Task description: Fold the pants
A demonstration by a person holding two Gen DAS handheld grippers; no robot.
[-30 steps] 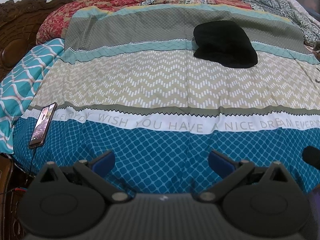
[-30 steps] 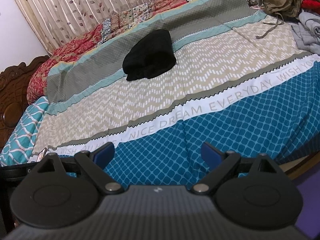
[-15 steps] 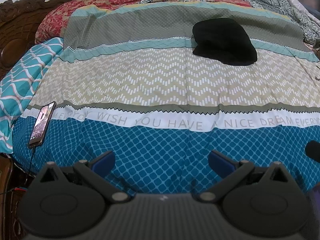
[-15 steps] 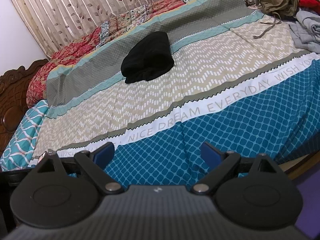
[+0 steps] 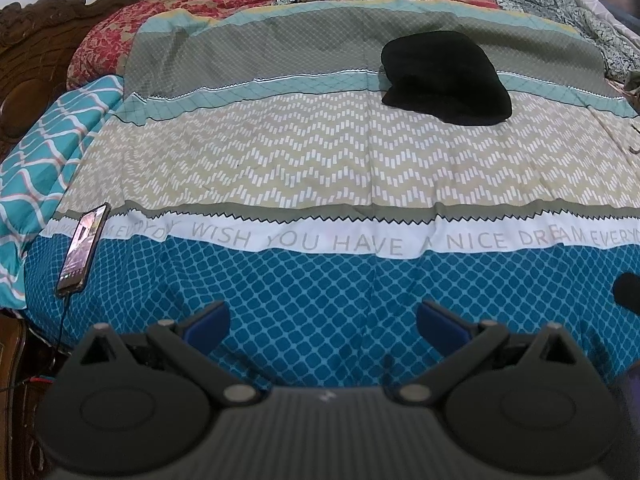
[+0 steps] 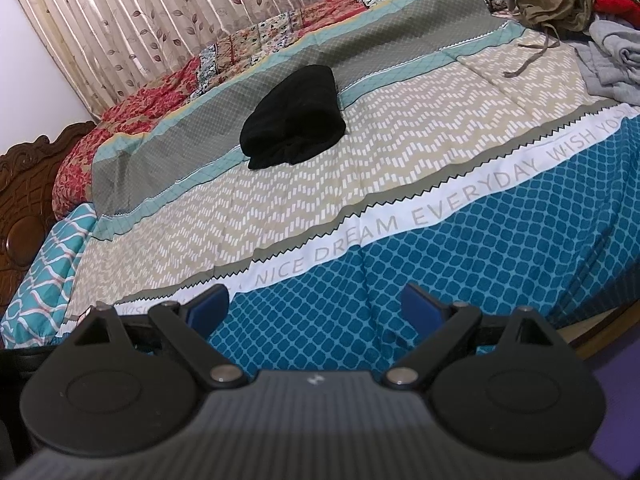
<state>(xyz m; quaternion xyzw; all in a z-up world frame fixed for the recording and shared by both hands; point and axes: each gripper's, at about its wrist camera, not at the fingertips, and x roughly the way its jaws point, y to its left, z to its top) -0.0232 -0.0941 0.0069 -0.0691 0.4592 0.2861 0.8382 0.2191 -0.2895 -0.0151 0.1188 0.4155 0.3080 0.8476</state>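
Black pants (image 5: 444, 78) lie as a compact, rounded bundle on the bed (image 5: 280, 168), far side of the patterned spread, across the grey and teal bands. In the right wrist view the same bundle (image 6: 294, 120) sits near the middle of the bed, well apart from both tools.

Left tongs (image 5: 322, 320): wide, nothing between the blue pads, hovering over the blue lattice band at the near edge. Right tongs (image 6: 314, 306): likewise wide and empty, over the same band.

Handling, as a judgement: the cloth looks soft, limp and light — it will sag and drape from any single hold and has no stiffness to carry a crease unaided. Not fragile, and unlikely to slip from the pads. The bundle appears already doubled over on itself; whether it is a finished fold or a loose heap cannot be told at this range. Waistband and hems are not distinguishable. Best hold would be on a free edge or corner of the top layer, one tool to each side, so the fabric spreads rather than bunches.

Containers: none in view. A heap of clothes (image 6: 576, 8) lies loose at the bed's far right corner — unsorted. A phone (image 5: 84, 250) rests at the left edge, cable attached.
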